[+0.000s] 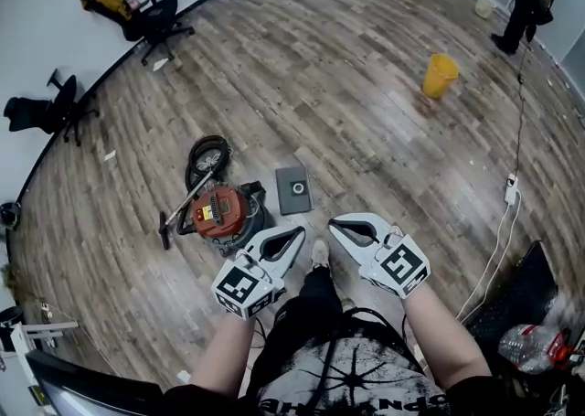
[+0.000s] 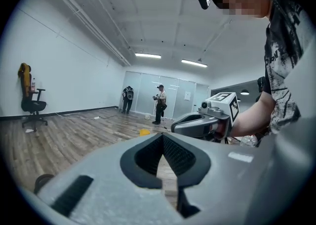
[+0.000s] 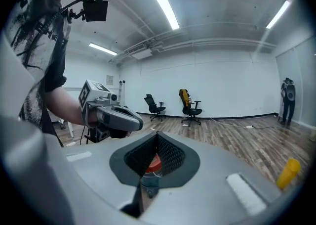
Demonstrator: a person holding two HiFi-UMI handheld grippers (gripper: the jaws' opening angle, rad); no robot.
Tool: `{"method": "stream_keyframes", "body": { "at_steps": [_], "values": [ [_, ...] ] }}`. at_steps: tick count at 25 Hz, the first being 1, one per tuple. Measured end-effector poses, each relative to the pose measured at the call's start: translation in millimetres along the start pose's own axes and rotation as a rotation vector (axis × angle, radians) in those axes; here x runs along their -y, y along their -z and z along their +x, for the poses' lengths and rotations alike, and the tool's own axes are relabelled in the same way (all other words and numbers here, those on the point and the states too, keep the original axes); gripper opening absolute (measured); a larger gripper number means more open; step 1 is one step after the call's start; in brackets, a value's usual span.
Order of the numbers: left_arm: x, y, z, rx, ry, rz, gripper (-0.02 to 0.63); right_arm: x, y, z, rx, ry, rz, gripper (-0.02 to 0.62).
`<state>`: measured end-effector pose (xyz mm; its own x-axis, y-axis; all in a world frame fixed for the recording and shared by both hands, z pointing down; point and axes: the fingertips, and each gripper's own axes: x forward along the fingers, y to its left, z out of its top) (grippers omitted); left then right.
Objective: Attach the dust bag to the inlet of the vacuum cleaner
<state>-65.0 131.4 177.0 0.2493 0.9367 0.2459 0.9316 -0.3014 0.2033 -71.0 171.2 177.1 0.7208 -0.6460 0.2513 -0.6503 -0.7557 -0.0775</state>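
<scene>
1. Dust bag (image 1: 294, 189): a flat grey square with a round opening in its middle. It lies on the wooden floor (image 1: 366, 112), just right of the red vacuum cleaner (image 1: 219, 211).
2. It looks light. The panel around the hole is probably stiff and any bag body soft, so an edge of that panel is the likely place to grip, keeping the opening clear.
3. The vacuum cleaner stands near the person's feet, its coiled hose (image 1: 208, 158) on the far side. I cannot make out its inlet from here.
4. The left gripper (image 1: 298, 234) and right gripper (image 1: 335, 225) hang near the bag, apart from it. Both are clenched with nothing between the jaws.
5. A yellow bucket (image 1: 440, 75) stands well apart, far right.
</scene>
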Motion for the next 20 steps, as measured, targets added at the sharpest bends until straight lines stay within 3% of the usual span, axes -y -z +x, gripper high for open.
{"method": "stream_keyframes", "body": {
  "at_steps": [7,13,20],
  "values": [
    [-118,-69,37,0.048,-0.071,-0.009,0.002,93,-69,89,0.027,-0.072,0.01,0.008],
    [-186,-79,54,0.031,-0.087,-0.013,0.002,130,-84,151,0.018,-0.126,-0.029,0.008],
    [-236,-104,105,0.049,-0.153,-0.015,0.002,203,-90,175,0.012,-0.197,-0.048,0.008]
  ]
}}
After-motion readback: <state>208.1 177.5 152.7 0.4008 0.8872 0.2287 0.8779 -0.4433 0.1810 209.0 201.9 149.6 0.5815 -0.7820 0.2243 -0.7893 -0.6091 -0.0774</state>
